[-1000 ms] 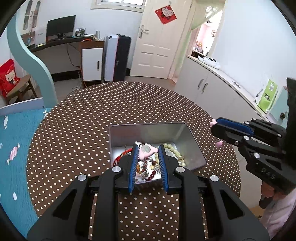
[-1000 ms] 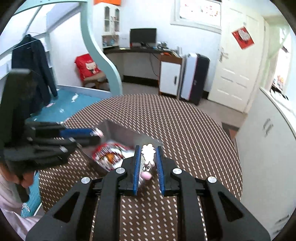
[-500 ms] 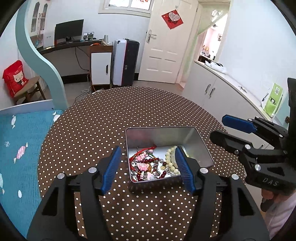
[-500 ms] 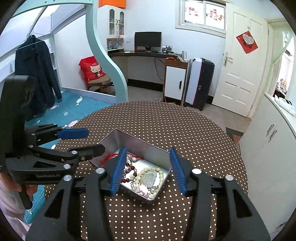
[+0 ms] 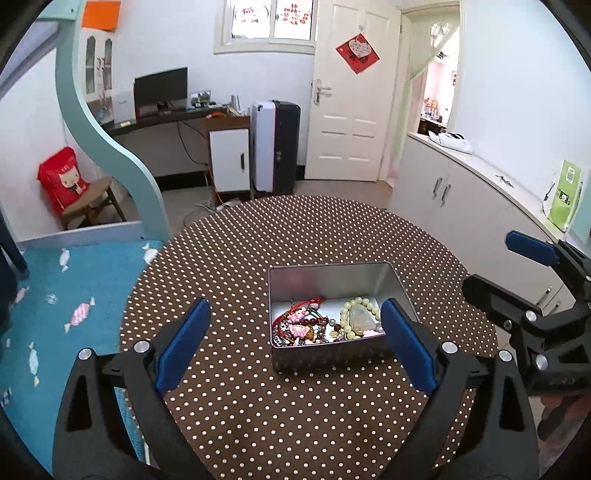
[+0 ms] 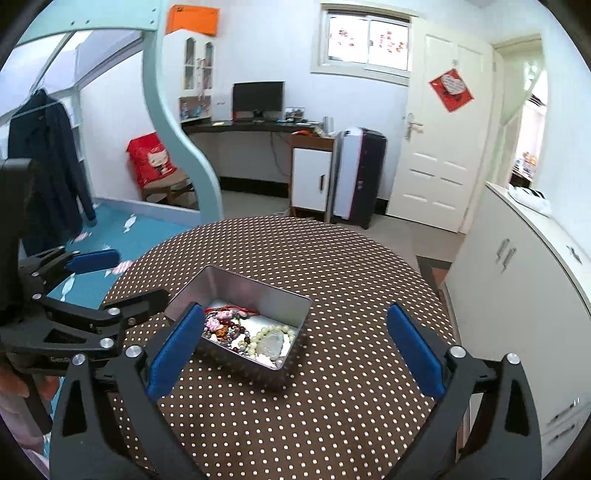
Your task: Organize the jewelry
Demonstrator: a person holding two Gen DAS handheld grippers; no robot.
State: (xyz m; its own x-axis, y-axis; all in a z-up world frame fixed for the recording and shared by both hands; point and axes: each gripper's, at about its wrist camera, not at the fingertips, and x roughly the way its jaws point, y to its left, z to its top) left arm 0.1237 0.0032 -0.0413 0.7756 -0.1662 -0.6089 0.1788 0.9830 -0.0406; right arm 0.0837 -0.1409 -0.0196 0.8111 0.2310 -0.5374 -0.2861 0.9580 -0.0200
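With both pairs of fingers spread wide and holding nothing, the left gripper [image 5: 295, 343] and right gripper [image 6: 291, 350] hover above the dotted table [image 5: 295, 236]. Just beyond the fingertips, the metal tin [image 5: 334, 284] holds the jewelry [image 5: 325, 325] heaped inside. No loose pieces show outside, so the gathering looks essentially complete.

White door [image 5: 351, 110], window [image 5: 273, 18], desk [image 6: 255, 127], blue floor [image 5: 55, 288], white cabinets [image 6: 524, 266]
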